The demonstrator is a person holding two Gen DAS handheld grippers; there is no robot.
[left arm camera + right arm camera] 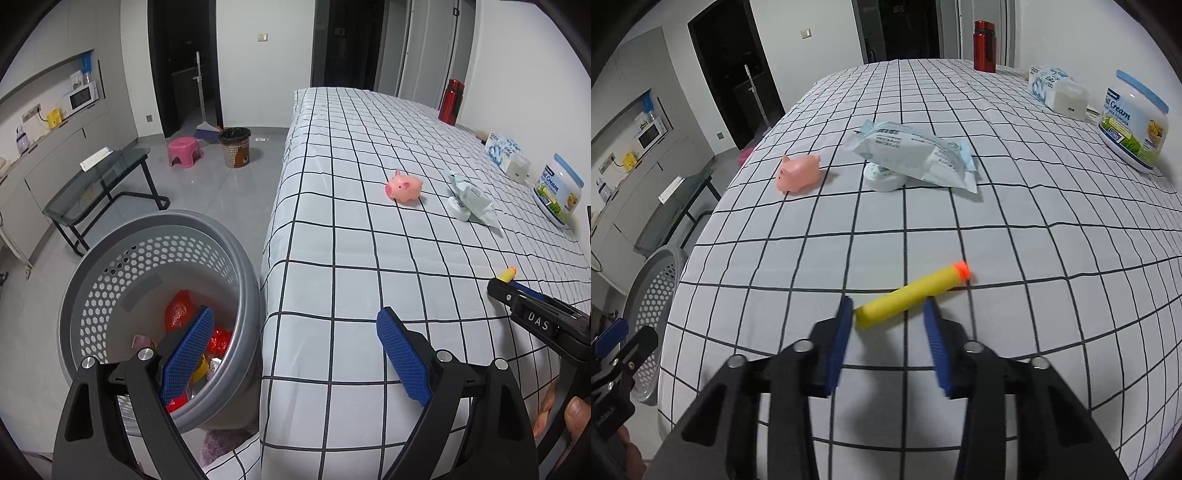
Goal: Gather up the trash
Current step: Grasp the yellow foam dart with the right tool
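A yellow foam dart (pixel 908 295) with an orange tip lies slantwise on the checked cloth (pixel 798 280). My right gripper (pixel 888 308) has the dart's near end between its blue pads, and both pads touch it. In the left wrist view the right gripper (pixel 498 286) comes in from the right edge, the dart's tip (pixel 511 272) poking out beyond it. My left gripper (pixel 295 317) stands wide open and empty, one finger over the grey perforated basket (pixel 159 229), the other over the cloth's edge. Red wrappers (pixel 179 310) lie in the basket. A pale blue packet (pixel 916 155) rests on a white round tub (pixel 882 181).
On the cloth stand a pink toy pig (pixel 798 173), a milk powder jar (pixel 1132 125), a tissue pack (pixel 1056 88) and a red bottle (pixel 984 46). On the floor are a glass side table (pixel 99 181), a pink stool (pixel 184 149) and a brown bin (pixel 236 147).
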